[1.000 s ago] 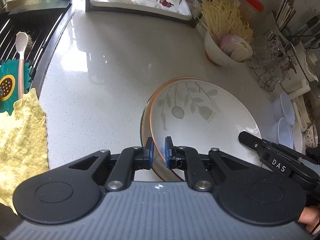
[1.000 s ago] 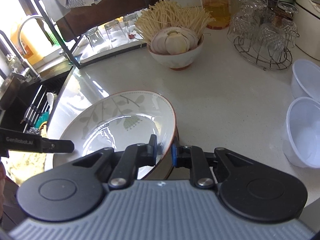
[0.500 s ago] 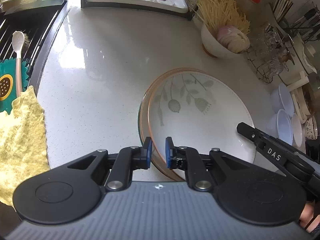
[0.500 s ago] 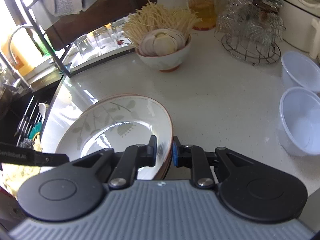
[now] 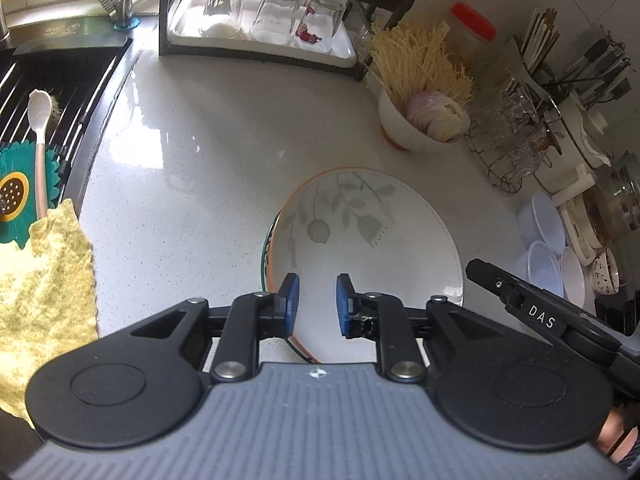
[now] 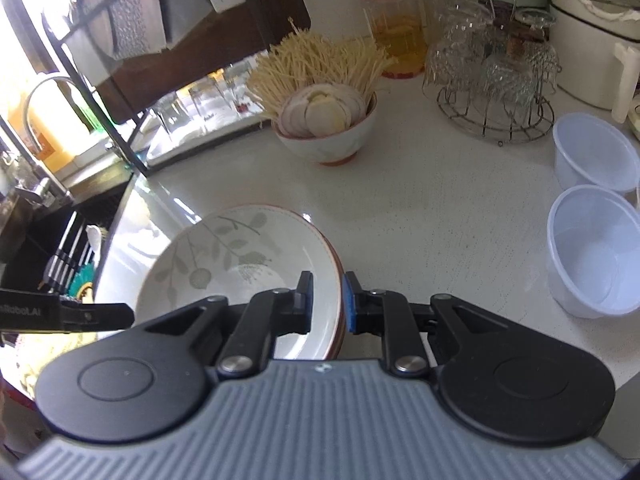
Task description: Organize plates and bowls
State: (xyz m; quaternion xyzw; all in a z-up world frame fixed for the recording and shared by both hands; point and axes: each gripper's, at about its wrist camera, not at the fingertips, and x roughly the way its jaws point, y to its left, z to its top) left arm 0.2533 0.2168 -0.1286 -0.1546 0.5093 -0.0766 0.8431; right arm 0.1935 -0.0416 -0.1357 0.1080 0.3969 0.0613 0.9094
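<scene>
Left wrist view: left tool [image 5: 317, 299] agape above leaf-patterned plate [image 5: 372, 240]; right tool [image 6: 327, 302] clamped on its rim.

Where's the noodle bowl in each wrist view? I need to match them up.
Left wrist: noodle bowl upper right, beyond the leaf plate.
Right wrist: noodle bowl upper centre, beyond the leaf plate.
Shared landmark: red-lidded jar, behind the bowl in both.
</scene>
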